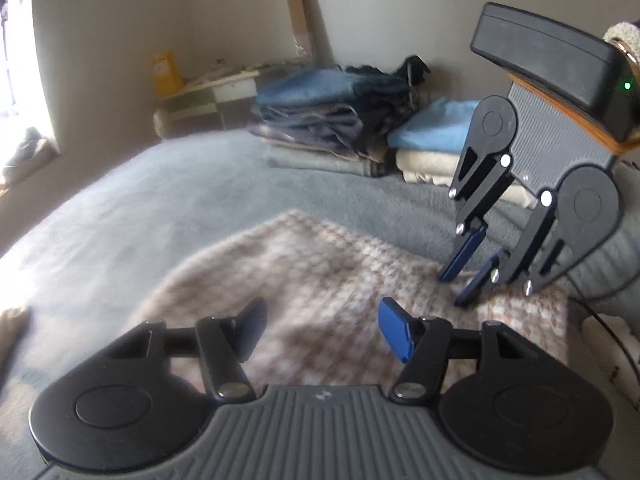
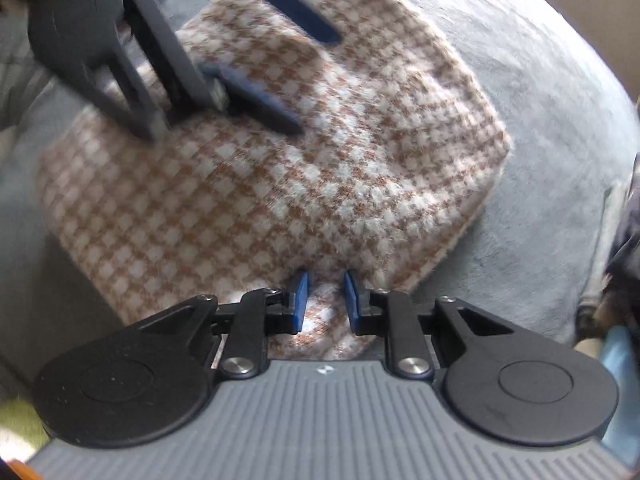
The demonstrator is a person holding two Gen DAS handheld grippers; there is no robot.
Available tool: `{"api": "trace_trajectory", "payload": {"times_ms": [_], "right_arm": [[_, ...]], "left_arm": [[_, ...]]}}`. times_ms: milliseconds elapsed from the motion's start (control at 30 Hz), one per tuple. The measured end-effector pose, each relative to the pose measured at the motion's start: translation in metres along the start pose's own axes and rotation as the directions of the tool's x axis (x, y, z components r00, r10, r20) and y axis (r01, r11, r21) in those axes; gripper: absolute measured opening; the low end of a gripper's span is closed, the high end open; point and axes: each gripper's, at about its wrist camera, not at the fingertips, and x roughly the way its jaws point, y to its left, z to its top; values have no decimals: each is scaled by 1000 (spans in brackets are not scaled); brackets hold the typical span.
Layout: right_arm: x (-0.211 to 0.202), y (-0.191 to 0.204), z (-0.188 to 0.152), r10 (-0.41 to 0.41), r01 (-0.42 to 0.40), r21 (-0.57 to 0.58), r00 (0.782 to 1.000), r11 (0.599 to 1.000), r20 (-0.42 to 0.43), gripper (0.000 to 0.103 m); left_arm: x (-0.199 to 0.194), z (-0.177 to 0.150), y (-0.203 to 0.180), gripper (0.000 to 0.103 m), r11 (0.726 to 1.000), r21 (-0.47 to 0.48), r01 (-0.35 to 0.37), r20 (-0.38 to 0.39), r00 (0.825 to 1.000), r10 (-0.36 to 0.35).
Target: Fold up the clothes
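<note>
A fluffy brown-and-white houndstooth garment point(image 1: 304, 264) point(image 2: 280, 200) lies folded into a rounded block on the blue-grey bedcover point(image 1: 160, 200). My left gripper point(image 1: 322, 320) point(image 2: 316, 82) hovers over its near part, jaws open and with nothing between them. My right gripper point(image 1: 452, 290) point(image 2: 326, 284) points steeply down at the garment's edge. Its blue pads point(image 2: 301, 290) stand narrow with a bulge of the fabric pinched between them.
At the back of the bed stand a pile of folded jeans point(image 1: 332, 120) and a folded blue top on cream cloth point(image 1: 432, 136). A low shelf with a yellow box point(image 1: 164, 72) is against the wall. A grey sleeve point(image 1: 608, 264) is at the right.
</note>
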Motion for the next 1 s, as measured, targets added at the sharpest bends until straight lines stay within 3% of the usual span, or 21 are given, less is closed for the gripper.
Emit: {"api": "trace_trajectory", "payload": {"times_ms": [33, 167, 300, 400, 500, 667, 800, 933, 1000], "right_arm": [[-10, 2, 5, 8, -8, -2, 1000, 1000, 20, 18], [-37, 16, 30, 166, -168, 1, 977, 986, 131, 17], [17, 37, 16, 120, -120, -85, 993, 989, -1, 16], [17, 26, 15, 149, -149, 1, 989, 989, -7, 15], [13, 29, 18, 130, -131, -10, 991, 991, -23, 16], [-17, 27, 41, 125, -125, -18, 992, 992, -21, 17], [-45, 40, 65, 254, -251, -49, 965, 967, 70, 16], [-1, 86, 53, 240, -245, -103, 969, 964, -55, 15], [7, 83, 45, 262, -265, -75, 964, 961, -48, 14]], "left_arm": [[-10, -2, 6, 63, 1000, -20, -9, 2, 1000, 9], [-36, -19, 23, 63, 988, -155, 24, -27, 999, -29], [-45, -44, 21, 63, 967, -238, 88, -79, 991, -110], [-44, -59, 10, 70, 954, -269, 131, -109, 980, -165], [-42, -73, -2, 77, 940, -303, 156, -132, 970, -203], [-41, -79, -3, 77, 939, -315, 137, -157, 968, -194], [-42, -80, -4, 77, 941, -311, 131, -169, 967, -191], [-33, -85, -12, 73, 953, -280, 120, -230, 955, -187], [-33, -88, -14, 74, 948, -294, 121, -224, 956, -191]]}}
